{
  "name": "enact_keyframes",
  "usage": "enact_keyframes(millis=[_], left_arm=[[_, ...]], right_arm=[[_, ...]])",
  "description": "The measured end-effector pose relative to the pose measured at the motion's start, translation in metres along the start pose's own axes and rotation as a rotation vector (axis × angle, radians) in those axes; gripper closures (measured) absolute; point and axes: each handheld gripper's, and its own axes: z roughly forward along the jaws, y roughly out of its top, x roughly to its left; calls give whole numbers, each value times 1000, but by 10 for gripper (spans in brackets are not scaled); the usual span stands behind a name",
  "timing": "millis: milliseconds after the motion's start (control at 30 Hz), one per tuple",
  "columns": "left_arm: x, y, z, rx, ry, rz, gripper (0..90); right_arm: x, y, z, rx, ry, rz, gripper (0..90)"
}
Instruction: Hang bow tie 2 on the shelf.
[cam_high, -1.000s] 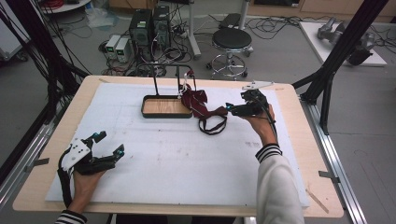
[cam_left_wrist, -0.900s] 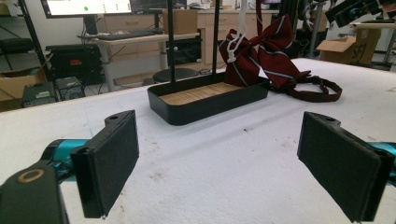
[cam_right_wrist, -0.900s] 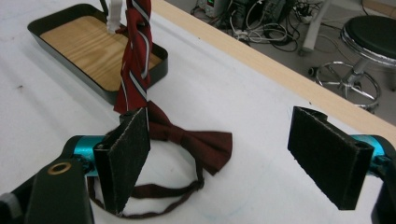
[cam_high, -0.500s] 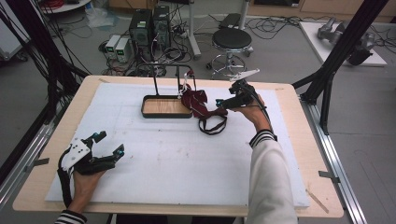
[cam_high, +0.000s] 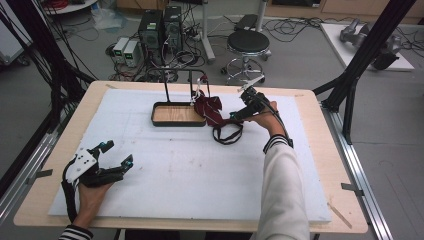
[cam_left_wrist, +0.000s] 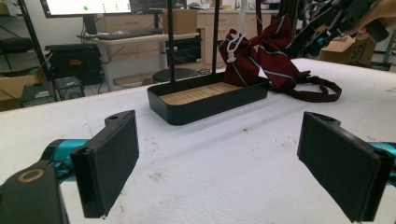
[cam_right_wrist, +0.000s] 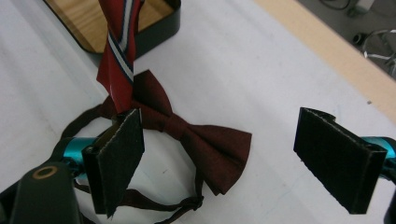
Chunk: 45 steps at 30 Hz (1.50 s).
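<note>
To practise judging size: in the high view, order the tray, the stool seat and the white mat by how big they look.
1. White mat
2. Tray
3. Stool seat, though it stands farther from the camera, so this rank is unsure.

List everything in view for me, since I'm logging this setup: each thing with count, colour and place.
Plain bow tie: one, dark red, flat on the mat beside the tray, strap looped.
Striped bow tie: one, dark red with pale stripes, hanging at the rack.
Tray: one, black with wood floor, far middle of the mat.
Mat: one, white, covering the table.
Stool: one, black, beyond the table.
Left gripper: open, near left.
Right gripper: open, over the plain bow tie.
</note>
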Motion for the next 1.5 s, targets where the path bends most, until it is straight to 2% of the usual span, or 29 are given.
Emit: enact_keyframes(millis=[167, 267, 333, 433, 733, 933, 1133, 1400, 1500], left_arm=[[0, 0, 0, 1, -1, 0, 130], [0, 0, 0, 1, -1, 0, 130], [0, 0, 0, 1, -1, -1, 130], [0, 0, 0, 2, -2, -1, 130], [0, 0, 0, -1, -2, -1, 130], [0, 0, 0, 0, -4, 1, 130], [1, 0, -1, 0, -5, -2, 130], [1, 0, -1, 0, -6, 0, 130], [1, 0, -1, 0, -7, 1, 130]], right_arm=[[0, -1, 11, 20, 17, 5, 155], [-1, -2, 16, 30, 20, -9, 155], [-1, -3, 19, 50, 26, 0, 156], [0, -5, 24, 84, 22, -21, 158], [-1, -9, 33, 130, 38, -18, 193], [1, -11, 38, 177, 28, -24, 281], [0, -13, 44, 229, -6, -42, 345], [0, -12, 46, 243, -15, -50, 434], [1, -11, 46, 247, -10, -79, 533]])
